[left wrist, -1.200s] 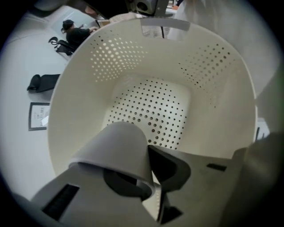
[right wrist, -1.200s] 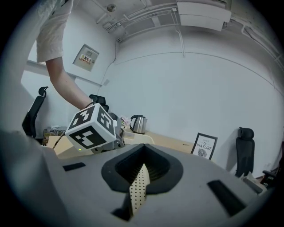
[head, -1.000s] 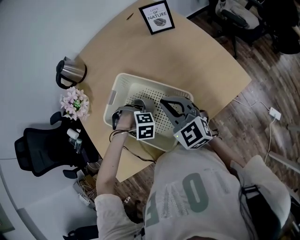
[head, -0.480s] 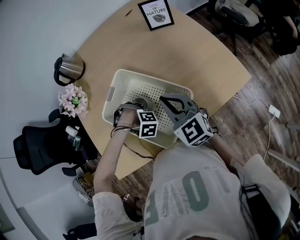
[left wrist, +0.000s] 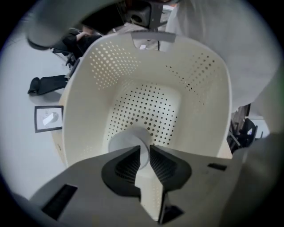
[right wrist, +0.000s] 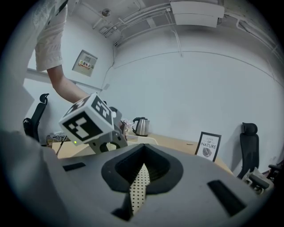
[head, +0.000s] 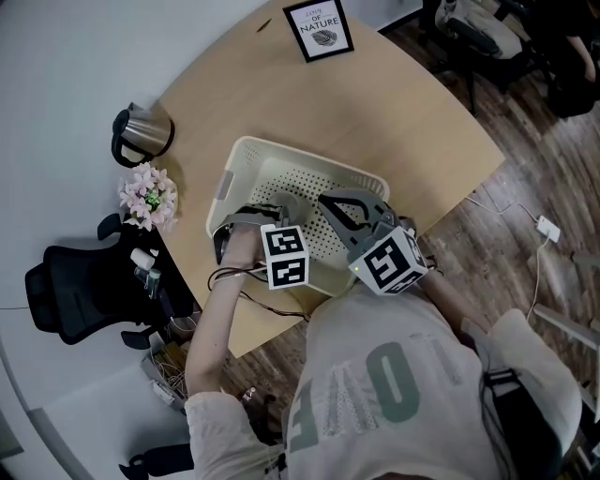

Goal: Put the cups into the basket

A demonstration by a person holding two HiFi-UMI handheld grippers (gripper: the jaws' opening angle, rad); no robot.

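A cream perforated basket [head: 246,161] [left wrist: 84,102] stands on the wooden table. A light grey cup [head: 292,208] [left wrist: 126,142] stands on the basket's floor near its front left. My left gripper [head: 268,208] [left wrist: 144,153] reaches into the basket just short of that cup. Its jaws are a narrow gap apart, and the cup shows beyond the tips and through the gap. My right gripper [head: 328,200] [right wrist: 143,166] hovers over the basket's front right, shut and empty. Only the dotted basket wall shows under its jaws.
A steel kettle [head: 142,139] [right wrist: 141,126] and a pot of pink flowers [head: 148,195] stand at the table's left edge. A framed picture [head: 323,28] [right wrist: 207,146] stands at the far edge. A black office chair [head: 80,291] is beside the table on the left.
My left gripper has drawn back a little toward the basket's front left corner, while the cup stays on the basket floor. The right gripper has hardly moved.
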